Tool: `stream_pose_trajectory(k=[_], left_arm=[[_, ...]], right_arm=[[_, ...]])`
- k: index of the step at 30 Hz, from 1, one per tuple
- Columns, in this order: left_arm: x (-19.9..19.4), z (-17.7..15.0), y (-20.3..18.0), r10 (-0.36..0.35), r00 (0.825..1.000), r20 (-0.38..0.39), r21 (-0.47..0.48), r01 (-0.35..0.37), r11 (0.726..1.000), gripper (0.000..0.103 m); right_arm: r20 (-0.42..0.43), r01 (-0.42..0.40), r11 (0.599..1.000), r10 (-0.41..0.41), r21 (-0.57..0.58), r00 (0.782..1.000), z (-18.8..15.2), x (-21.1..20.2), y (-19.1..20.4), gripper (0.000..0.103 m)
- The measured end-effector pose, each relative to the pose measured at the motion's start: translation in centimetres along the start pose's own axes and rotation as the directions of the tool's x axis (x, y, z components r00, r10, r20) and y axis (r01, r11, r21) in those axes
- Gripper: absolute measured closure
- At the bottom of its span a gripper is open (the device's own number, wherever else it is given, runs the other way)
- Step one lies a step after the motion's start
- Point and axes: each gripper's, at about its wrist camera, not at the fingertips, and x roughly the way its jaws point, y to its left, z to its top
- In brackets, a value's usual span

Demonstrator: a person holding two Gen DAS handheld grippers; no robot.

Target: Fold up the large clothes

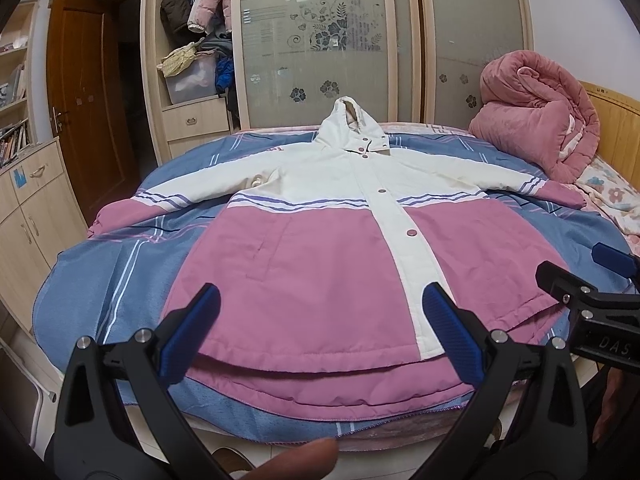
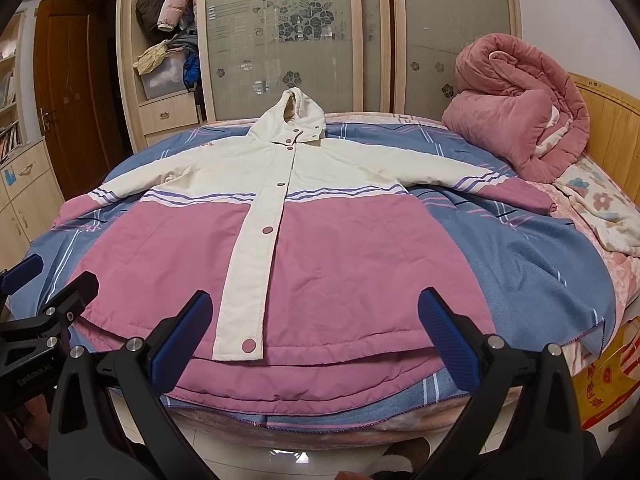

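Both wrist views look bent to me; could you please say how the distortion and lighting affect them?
Left wrist view: fisheye bows the bed into a dome and curves the wardrobe; dark corners; the jacket is evenly lit and sharp. Right wrist view: same bowing and vignette; soft glare on the floor tiles; the blue fingers stay in focus.

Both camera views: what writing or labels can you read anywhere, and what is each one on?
"DAS": white letters on the black body of the right hand-held gripper, cut off at the picture's edge.
"CynRobot AI": small print on the body of the left hand-held gripper; roughly legible.
Red Chinese characters on the yellow bag beside the bed: too distorted to read.
Book spines on the shelf: too small.
Jacket: no readable text.
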Motion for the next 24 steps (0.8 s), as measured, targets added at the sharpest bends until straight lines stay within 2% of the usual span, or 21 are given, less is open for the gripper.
stream_pose_trajectory(k=[20,24], left_arm=[[0.7,0.0,0.5,0.001,1.000,-0.016,0.018,-0.001,1.000,0.002],[1.2,0.1,0.8,-0.029,0.999,-0.034,0.017,0.029,0.999,0.002]], right_arm=[[0.016,0.012,1.000,-0.012,0.003,1.000,-0.1,0.3,-0.2,0.001],[0.018,0.014,1.000,-0.015,0.005,1.000,-0.1,0.4,-0.4,0.001]])
